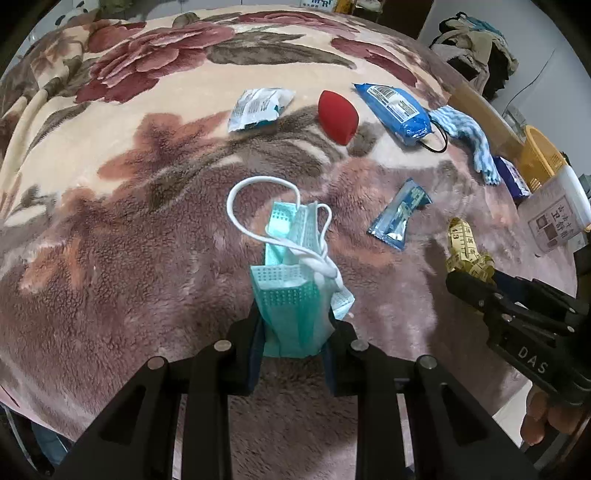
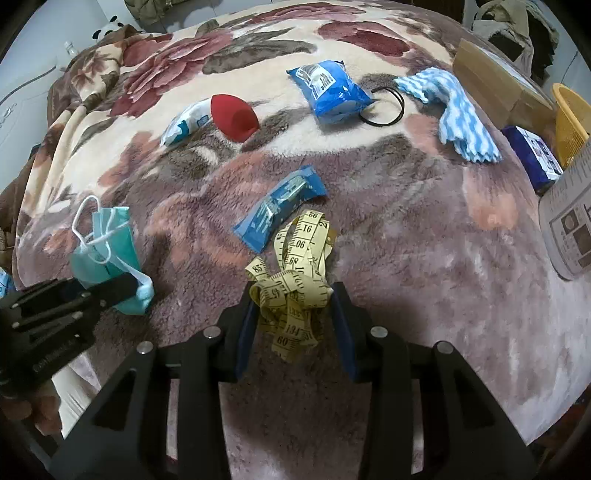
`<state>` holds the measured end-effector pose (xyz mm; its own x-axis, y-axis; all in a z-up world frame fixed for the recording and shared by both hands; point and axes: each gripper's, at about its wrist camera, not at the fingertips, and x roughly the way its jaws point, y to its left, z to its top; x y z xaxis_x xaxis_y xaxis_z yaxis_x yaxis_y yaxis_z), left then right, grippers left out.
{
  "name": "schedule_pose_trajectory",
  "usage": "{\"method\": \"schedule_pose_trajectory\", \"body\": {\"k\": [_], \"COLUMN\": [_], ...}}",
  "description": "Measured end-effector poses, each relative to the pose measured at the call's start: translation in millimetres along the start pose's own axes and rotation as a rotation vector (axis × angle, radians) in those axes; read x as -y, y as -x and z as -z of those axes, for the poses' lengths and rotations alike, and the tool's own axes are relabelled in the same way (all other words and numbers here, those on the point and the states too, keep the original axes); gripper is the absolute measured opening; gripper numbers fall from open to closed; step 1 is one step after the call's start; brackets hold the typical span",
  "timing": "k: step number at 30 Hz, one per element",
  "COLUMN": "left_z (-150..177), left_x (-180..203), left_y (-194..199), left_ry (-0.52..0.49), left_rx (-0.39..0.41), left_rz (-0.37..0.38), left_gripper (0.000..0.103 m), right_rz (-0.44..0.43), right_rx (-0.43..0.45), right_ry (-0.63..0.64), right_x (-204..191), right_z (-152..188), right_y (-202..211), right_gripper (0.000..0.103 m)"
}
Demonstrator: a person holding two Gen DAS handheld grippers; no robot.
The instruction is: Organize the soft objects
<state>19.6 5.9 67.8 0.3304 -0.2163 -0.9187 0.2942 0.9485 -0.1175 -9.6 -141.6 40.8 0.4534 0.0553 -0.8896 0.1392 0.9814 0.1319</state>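
Note:
My left gripper (image 1: 293, 325) is shut on a folded green face mask (image 1: 295, 280) with white ear loops, held just above the floral blanket (image 1: 129, 229). It also shows in the right wrist view (image 2: 107, 251). My right gripper (image 2: 291, 306) is shut on a bundled yellow tape measure (image 2: 299, 273), seen in the left wrist view (image 1: 467, 247) at the right. On the blanket lie a red sponge (image 1: 336, 114), a blue tissue pack (image 1: 399, 110), a white-blue packet (image 1: 258, 107), a small blue sachet (image 1: 400, 214), a black hair tie (image 2: 384, 107) and a blue-white cloth (image 1: 469, 136).
A yellow basket (image 1: 543, 158) stands at the right edge beside a dark blue pack (image 1: 513, 177) and a white roll pack (image 1: 557, 214). A cardboard box (image 2: 495, 81) and a clothes pile (image 1: 476, 40) lie beyond. A panda toy (image 2: 109, 27) sits far left.

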Motion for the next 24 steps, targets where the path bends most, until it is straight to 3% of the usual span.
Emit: {"method": "schedule_pose_trajectory", "body": {"k": [24], "left_z": [-8.0], "left_x": [51.0], "left_y": [15.0], "left_ry": [-0.072], "left_rx": [0.029], "left_rz": [0.017], "left_gripper": [0.026], "right_rz": [0.015], "right_rx": [0.049], "right_ry": [-0.042], "right_x": [27.0], "right_z": [9.2], "right_y": [28.8], "right_gripper": [0.039]}}
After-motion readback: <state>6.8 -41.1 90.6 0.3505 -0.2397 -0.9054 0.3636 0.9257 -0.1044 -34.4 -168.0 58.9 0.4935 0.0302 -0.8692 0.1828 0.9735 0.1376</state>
